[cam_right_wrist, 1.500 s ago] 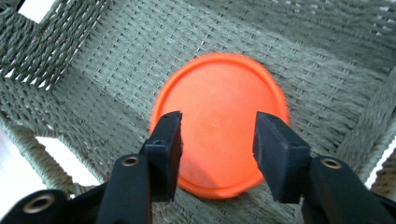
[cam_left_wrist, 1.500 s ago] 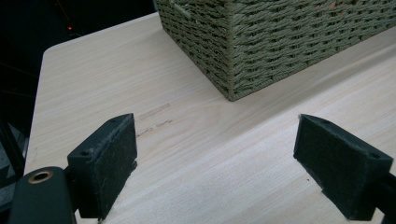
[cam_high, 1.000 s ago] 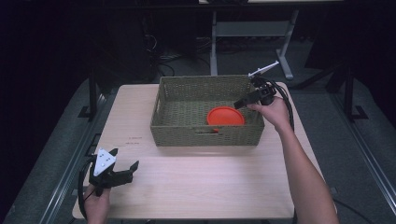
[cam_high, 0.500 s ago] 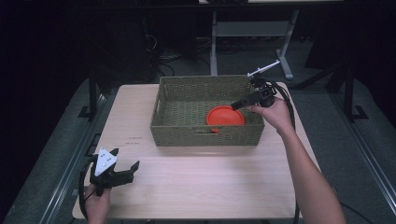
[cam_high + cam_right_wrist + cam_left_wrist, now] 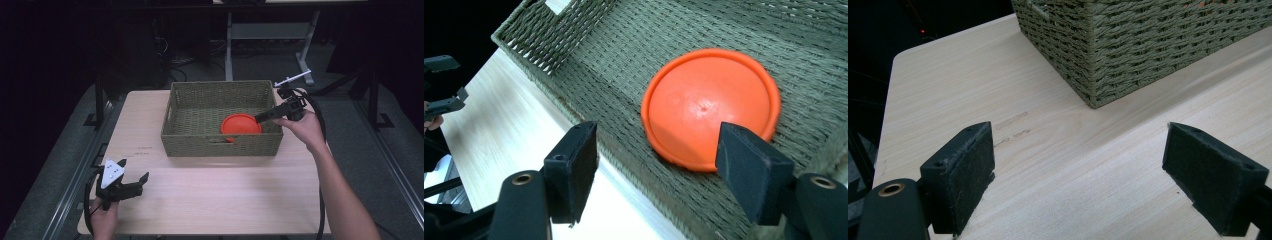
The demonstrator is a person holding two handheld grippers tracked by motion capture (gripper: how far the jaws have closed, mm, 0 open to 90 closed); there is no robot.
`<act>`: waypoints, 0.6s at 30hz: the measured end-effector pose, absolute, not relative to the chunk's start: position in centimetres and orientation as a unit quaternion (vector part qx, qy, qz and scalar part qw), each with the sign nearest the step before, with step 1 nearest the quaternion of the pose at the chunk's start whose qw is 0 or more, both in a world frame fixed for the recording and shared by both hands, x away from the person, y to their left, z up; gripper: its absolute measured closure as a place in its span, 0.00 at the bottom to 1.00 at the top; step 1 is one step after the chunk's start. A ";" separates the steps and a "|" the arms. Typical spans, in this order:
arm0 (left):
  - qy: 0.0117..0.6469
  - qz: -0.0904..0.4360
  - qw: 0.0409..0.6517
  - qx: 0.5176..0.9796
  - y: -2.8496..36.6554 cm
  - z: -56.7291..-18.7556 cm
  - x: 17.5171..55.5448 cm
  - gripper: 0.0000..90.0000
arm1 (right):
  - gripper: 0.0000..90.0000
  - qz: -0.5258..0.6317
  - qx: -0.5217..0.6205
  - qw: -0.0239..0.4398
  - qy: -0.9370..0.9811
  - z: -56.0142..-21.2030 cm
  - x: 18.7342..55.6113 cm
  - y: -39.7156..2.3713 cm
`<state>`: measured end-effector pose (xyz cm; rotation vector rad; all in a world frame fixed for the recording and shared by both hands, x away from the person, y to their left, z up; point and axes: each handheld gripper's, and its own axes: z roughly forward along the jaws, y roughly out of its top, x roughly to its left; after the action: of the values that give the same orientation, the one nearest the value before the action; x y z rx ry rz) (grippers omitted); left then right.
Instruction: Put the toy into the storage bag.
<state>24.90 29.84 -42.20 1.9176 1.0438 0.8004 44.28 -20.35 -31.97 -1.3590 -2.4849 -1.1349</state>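
An orange disc [image 5: 241, 125] lies flat on the floor of a woven green basket [image 5: 200, 145], towards its right front corner. My right gripper [image 5: 258, 119] reaches over the basket's right rim, with its tips just above the disc's right edge. Its jaws have just been opening, and in the right gripper view the right gripper [image 5: 656, 150] is open with nothing between its pads, above the disc [image 5: 704, 100]. My left gripper [image 5: 142, 180] rests open at the table's near left corner. Seen from the left gripper [image 5: 1083, 155], the pads are wide apart over bare wood and face the basket [image 5: 1128, 45].
The light wooden table [image 5: 210, 195] has free room in front of the basket and to its left. Small printed marks [image 5: 144, 150] sit left of the basket. A metal stand [image 5: 270, 30] and dark floor lie beyond the far edge.
My right hand has drawn back slightly to the right, toward the basket's rim. The disc has stayed in the basket and the left gripper has not moved.
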 end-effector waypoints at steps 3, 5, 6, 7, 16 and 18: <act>0.412 0.316 0.396 0.757 29.8 -42.2 24.9 0.14 | 0.35 -0.376 -0.446 0.045 -0.811 -32.0 43.8 -21.0; 0.412 0.317 0.395 0.757 29.8 -42.2 24.9 0.14 | 0.35 -0.379 -0.445 0.043 -0.810 -32.0 43.3 -21.5; 0.412 0.317 0.395 0.758 29.8 -42.2 24.9 0.14 | 0.35 -0.380 -0.445 0.043 -0.810 -32.0 43.1 -21.7; 0.412 0.317 0.395 0.757 29.8 -42.2 24.9 0.14 | 0.35 -0.382 -0.444 0.042 -0.809 -32.0 42.9 -21.9; 0.412 0.317 0.396 0.757 29.8 -42.2 24.8 0.14 | 0.34 -0.397 -0.437 0.032 -0.807 -31.7 40.6 -23.4; 0.411 0.317 0.395 0.758 29.8 -42.2 24.8 0.14 | 0.34 -0.398 -0.435 0.030 -0.807 -31.8 40.1 -23.7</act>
<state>24.79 29.80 -42.16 1.9228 1.0419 0.8050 40.10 -23.65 -31.80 -1.3422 -2.4873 -1.2285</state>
